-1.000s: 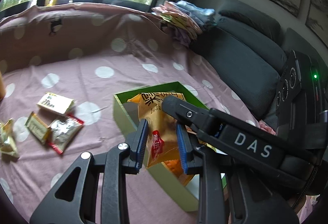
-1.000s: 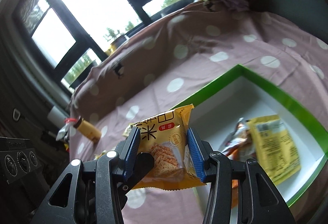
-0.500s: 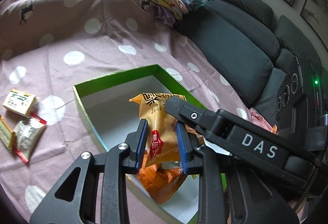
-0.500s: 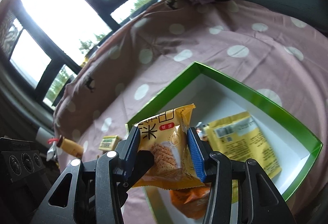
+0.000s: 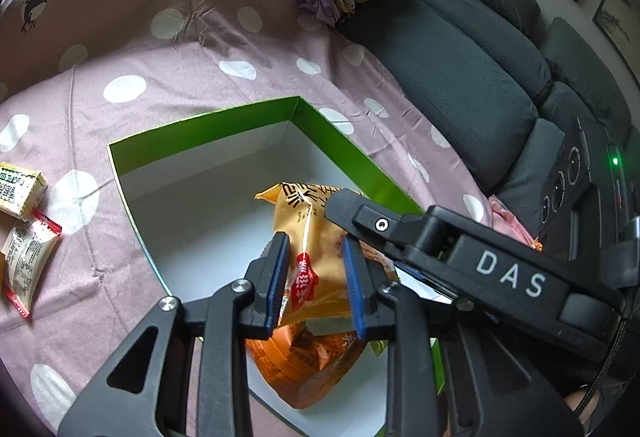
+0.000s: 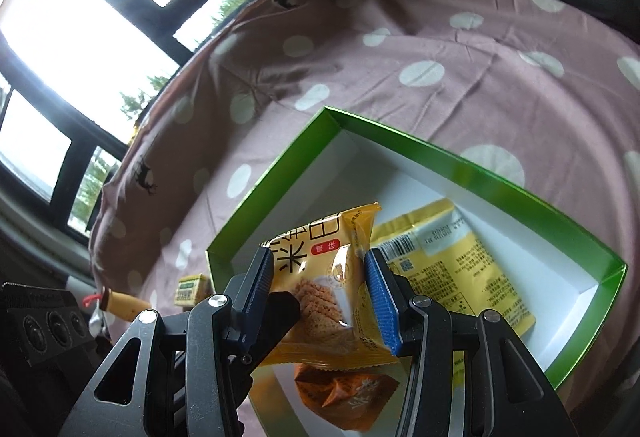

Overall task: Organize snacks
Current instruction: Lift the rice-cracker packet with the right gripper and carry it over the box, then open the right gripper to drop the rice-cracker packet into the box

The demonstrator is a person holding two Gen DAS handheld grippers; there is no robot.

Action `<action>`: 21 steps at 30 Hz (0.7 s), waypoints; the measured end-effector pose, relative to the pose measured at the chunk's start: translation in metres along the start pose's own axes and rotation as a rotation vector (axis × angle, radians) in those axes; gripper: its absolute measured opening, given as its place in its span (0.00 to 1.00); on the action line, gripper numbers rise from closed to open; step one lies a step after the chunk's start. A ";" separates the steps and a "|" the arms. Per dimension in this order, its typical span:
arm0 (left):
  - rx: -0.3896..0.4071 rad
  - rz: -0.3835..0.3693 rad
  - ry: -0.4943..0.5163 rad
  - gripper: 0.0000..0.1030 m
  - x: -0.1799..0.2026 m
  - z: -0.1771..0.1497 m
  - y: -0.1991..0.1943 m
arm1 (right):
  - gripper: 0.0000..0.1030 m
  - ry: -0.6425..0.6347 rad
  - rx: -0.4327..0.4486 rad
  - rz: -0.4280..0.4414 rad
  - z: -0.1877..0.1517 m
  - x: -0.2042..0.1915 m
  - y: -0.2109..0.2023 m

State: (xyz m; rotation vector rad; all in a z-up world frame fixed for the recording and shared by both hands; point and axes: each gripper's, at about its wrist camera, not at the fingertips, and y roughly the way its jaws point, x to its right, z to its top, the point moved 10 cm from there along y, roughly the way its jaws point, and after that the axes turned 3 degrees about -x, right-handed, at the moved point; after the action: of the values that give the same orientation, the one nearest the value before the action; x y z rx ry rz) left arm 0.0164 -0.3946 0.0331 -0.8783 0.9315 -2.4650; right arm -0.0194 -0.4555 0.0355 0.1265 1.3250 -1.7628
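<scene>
Green-walled box, left wrist view: the box point(image 5: 208, 125) lies straight below and ahead of the left tongs point(image 5: 316, 281), its white floor mostly bare.
Left tongs: clamped on a yellow snack packet point(image 5: 304, 237) — long axis running away from the camera, hanging over the box's near end.
Under it: an orange packet point(image 5: 304, 369) already on the box floor.
Writing: "DAS" on the right tongs' point(image 5: 384, 225) black arm; a red tag with Chinese characters on the held packet.
Loose snacks: left, on the dotted cloth point(image 5: 200, 49).

Right wrist view: the right tongs point(image 6: 320, 289) pinch a yellow cracker packet point(image 6: 328, 277) — over the box's near corner.
Box floor: a yellow packet point(image 6: 452, 257) back-side up, barcode showing; small print unreadable.
Writing: a large "米", red label "咸味".
Nearer hand: both over the box; I cannot tell which is lower.
</scene>
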 end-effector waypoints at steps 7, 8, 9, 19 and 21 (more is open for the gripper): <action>-0.016 0.007 -0.010 0.24 -0.001 -0.003 0.009 | 0.49 0.029 -0.018 -0.010 -0.002 0.008 0.004; -0.019 0.014 -0.008 0.25 -0.001 -0.003 0.010 | 0.49 0.031 -0.020 -0.012 -0.002 0.009 0.004; -0.020 0.021 -0.005 0.25 -0.001 -0.003 0.011 | 0.49 0.031 -0.021 -0.018 -0.003 0.010 0.005; -0.018 0.005 -0.009 0.25 0.001 -0.004 0.016 | 0.49 0.040 -0.014 -0.042 -0.001 0.013 0.003; -0.015 -0.006 -0.018 0.25 0.001 -0.005 0.016 | 0.49 0.037 -0.010 -0.046 0.000 0.014 0.003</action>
State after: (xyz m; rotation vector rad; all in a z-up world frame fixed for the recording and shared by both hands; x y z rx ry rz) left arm 0.0145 -0.4039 0.0200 -0.9080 0.9437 -2.4547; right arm -0.0260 -0.4636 0.0257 0.1246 1.3735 -1.8003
